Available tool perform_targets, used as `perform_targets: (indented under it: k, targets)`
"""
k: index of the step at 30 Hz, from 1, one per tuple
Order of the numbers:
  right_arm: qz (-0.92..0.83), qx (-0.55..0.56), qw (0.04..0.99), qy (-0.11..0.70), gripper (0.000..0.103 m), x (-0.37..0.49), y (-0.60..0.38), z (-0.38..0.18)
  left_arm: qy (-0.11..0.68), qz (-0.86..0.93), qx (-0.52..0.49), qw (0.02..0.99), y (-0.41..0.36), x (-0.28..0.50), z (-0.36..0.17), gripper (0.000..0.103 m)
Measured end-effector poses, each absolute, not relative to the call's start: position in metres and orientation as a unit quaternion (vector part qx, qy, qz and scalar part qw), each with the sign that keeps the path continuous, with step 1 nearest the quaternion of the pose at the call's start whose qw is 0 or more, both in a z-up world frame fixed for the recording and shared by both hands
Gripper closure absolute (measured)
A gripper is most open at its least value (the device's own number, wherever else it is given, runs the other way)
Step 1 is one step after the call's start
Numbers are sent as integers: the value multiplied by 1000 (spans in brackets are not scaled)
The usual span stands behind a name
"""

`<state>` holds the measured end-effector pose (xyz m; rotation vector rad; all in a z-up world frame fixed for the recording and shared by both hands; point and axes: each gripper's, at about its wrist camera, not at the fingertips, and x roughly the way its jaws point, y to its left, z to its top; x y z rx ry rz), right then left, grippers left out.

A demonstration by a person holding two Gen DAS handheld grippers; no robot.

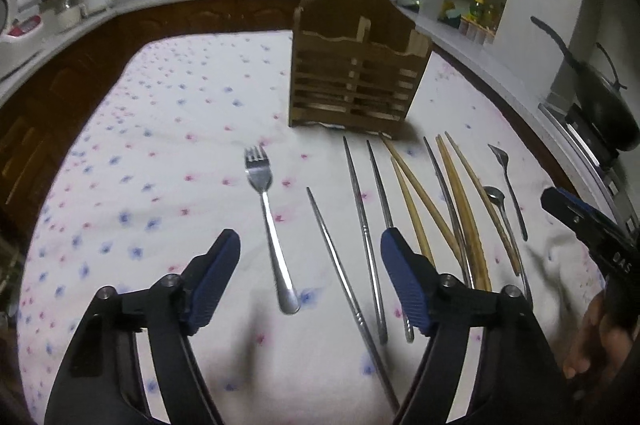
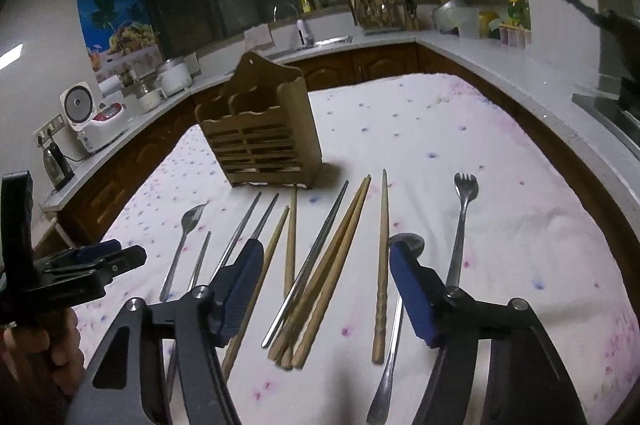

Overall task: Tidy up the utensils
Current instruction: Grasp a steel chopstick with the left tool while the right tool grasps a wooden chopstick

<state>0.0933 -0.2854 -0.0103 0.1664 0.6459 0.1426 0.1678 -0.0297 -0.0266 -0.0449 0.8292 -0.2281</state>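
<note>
A slatted wooden utensil holder [image 1: 356,65] [image 2: 260,133] stands upright on the flowered tablecloth. In front of it lie a large metal fork [image 1: 266,221], metal chopsticks [image 1: 362,221], wooden chopsticks [image 1: 420,201] [image 2: 340,265], a spoon [image 1: 496,197] [image 2: 408,239] and a small fork [image 1: 508,185] [image 2: 464,213]. My left gripper [image 1: 310,235] is open above the large fork's handle and one metal chopstick, holding nothing. My right gripper [image 2: 326,247] is open over the wooden chopsticks, also holding nothing. Each gripper shows at the edge of the other's view.
The tablecloth [image 1: 168,129] covers an island ringed by kitchen counters. A rice cooker [image 2: 96,117] and kettle [image 2: 56,161] sit on the left counter, a sink [image 2: 320,43] at the back, and a dark pan [image 1: 600,97] on the stove at the right.
</note>
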Motion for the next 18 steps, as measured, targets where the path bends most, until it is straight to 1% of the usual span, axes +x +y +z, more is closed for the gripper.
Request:
perform_targets:
  k: [2,5,7,10,13,18]
  targets:
    - [71,83,939,326,46,104,-288,-11,414,-117,-22,902,-34,178,-31,37]
    - [71,85,933,342,50,123,-293,-12,434,-127,-19,892,-41,191,-38,42]
    - [70,88,930,350,51,135,-298,-14,447,-133,-13,885,-46,201,-42,50]
    - [66,100,922,369,58,157,-306,-19,467,-138,-4,873,-54,217,-49,57]
    - [64,101,915,386,59,178,-310,-25,485,-135,2,864,-57,230,-55,60]
    - [59,92,902,417,68,212,-313,-42,509,-129,12,851,-58,245,-64,68]
